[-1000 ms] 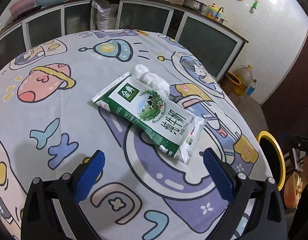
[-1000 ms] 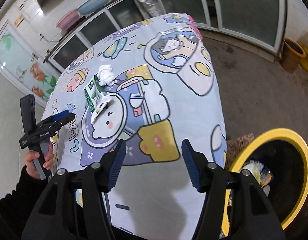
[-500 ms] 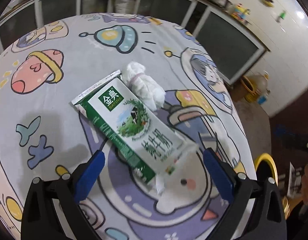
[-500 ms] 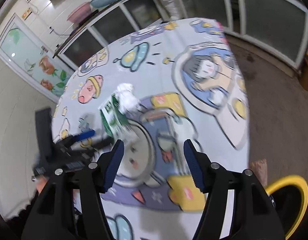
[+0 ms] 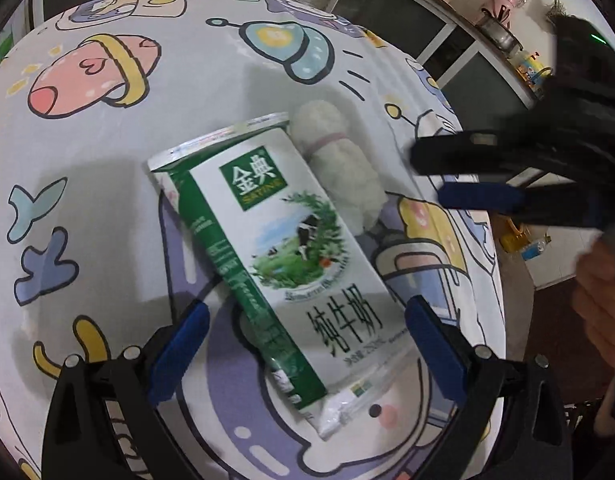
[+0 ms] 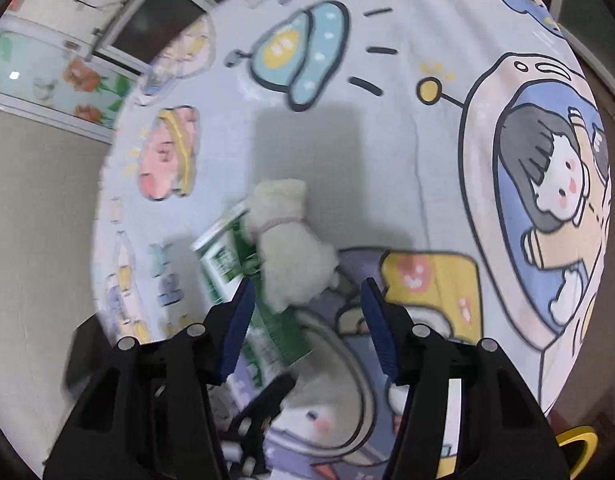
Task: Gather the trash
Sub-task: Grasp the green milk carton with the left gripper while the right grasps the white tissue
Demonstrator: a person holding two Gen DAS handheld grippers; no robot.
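Green-and-white, the flattened milk carton (image 5: pixel 283 256) lies flat on the cartoon-printed cloth of the round surface (image 5: pixel 107 152), its printed face up, with a cow picture and Chinese lettering, one end crumpled white. In the left wrist view the left hand-held gripper (image 5: pixel 307 344) hangs over the carton's near end with its blue pads wide apart, one on each side, neither touching it. A wad of white tissue (image 5: pixel 339 160) lies just beside the carton's far end, touching its edge. At the right edge the right hand-held gripper (image 5: pixel 459 176) reaches in, blurred, near the tissue, held by a person's hand (image 5: pixel 599 296). Dark cabinet doors (image 5: pixel 391 4) stand behind the surface.

In the right wrist view, the right hand-held gripper (image 6: pixel 307 316) points down at the tissue (image 6: pixel 291 248); its jaws are closing but the pads stand clear, nothing pressed between them. The carton (image 6: pixel 243 280) runs under the left pad. A yellow bin rim (image 6: pixel 579 440) shows at the lower right corner.
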